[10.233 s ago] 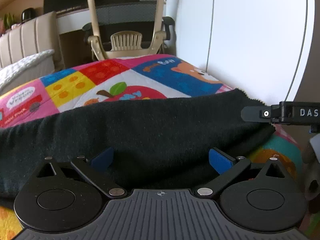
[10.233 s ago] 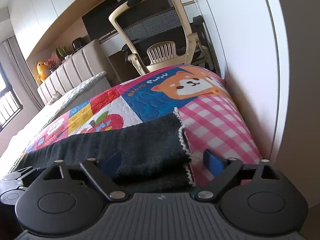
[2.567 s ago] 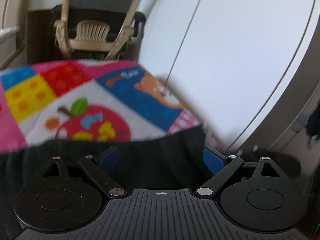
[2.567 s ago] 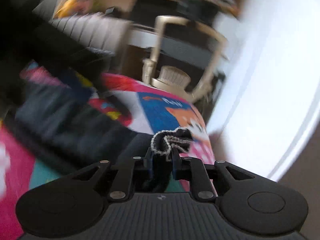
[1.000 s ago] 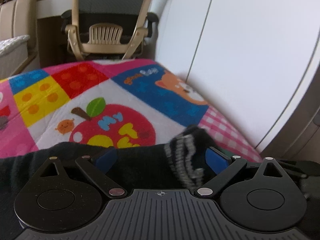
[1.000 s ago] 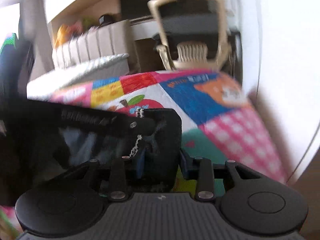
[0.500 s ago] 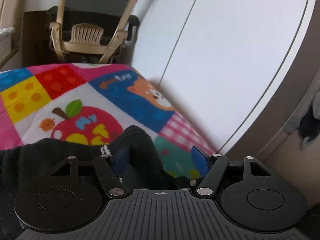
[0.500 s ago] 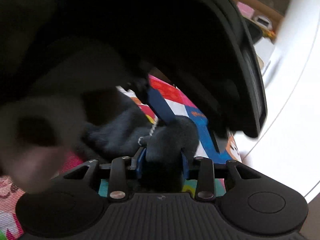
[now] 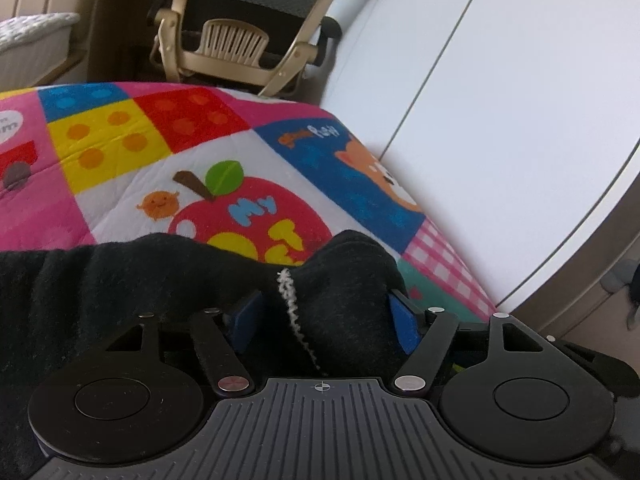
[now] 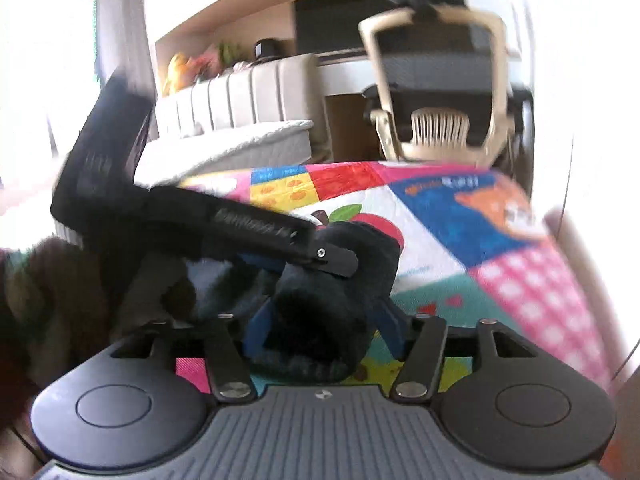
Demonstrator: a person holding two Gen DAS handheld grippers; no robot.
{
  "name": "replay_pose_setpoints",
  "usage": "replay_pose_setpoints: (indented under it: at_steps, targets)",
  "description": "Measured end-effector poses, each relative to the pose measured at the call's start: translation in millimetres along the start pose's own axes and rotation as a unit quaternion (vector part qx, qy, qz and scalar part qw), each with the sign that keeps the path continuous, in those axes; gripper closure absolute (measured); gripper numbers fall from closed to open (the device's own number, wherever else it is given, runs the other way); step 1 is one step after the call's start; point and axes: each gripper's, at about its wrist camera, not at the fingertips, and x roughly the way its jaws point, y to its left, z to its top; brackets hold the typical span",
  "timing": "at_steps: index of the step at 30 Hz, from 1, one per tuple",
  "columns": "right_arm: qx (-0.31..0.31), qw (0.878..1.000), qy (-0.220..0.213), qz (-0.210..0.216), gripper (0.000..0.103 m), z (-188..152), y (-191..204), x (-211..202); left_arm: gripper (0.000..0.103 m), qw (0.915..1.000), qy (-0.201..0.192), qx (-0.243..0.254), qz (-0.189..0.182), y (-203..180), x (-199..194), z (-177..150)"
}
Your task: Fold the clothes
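Crowding right tool (image 10: 320,324): left tool (image 10: 336,260), black garment (image 10: 340,276).

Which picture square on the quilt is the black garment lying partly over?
The apple square: the black garment covers its lower edge. The orange animal square and dotted red square lie uncovered beyond it.

Fuzzy black knit garment (image 9: 120,280) on a matt quilted cloth blanket (image 9: 140,168).
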Motion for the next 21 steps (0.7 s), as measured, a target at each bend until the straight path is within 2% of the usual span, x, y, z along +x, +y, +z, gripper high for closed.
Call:
replay_pose_setpoints:
  at_steps: [3, 8, 10, 11, 12, 15, 19, 21]
  targets:
    - [0.087, 0.996, 0.003, 0.034, 0.036, 0.5, -26.2, 5.3, 0.029, 0.9999, -0.001, -0.009, -0.008, 5.1, -0.9, 0.0]
    - [0.204, 0.976, 0.019, 0.074, 0.035, -3.4, -45.4, 25.5, 0.029, 0.9997, -0.003, -0.022, -0.009, 11.2, -6.0, 0.5]
    - [0.235, 0.966, 0.029, 0.102, 0.031, -6.4, -47.3, 35.1, 0.029, 0.9996, -0.004, -0.026, -0.006, 14.3, -8.7, 0.6]
    - [0.249, 0.961, 0.033, 0.119, 0.024, -7.7, -48.8, 39.3, 0.029, 0.9996, -0.005, -0.028, -0.005, 15.9, -10.1, 0.7]
    - [0.259, 0.956, 0.034, 0.133, 0.022, -8.6, -50.2, 42.7, 0.029, 0.9995, -0.006, -0.03, -0.003, 17.4, -11.5, 0.8]
    - [0.284, 0.947, 0.039, 0.147, 0.022, -13.5, -52.2, 49.9, 0.029, 0.999, -0.009, -0.044, 0.0, 26.0, -16.1, 1.2]
    - [0.284, 0.95, 0.044, 0.123, 0.041, -10.3, -49.4, 63.7, 0.029, 0.998, -0.011, -0.062, -0.006, 35.3, -18.3, 2.0]
    - [0.258, 0.958, 0.051, 0.117, 0.057, -6.6, -40.6, 67.9, 0.029, 0.9984, -0.011, -0.056, -0.002, 32.4, -17.8, 1.8]
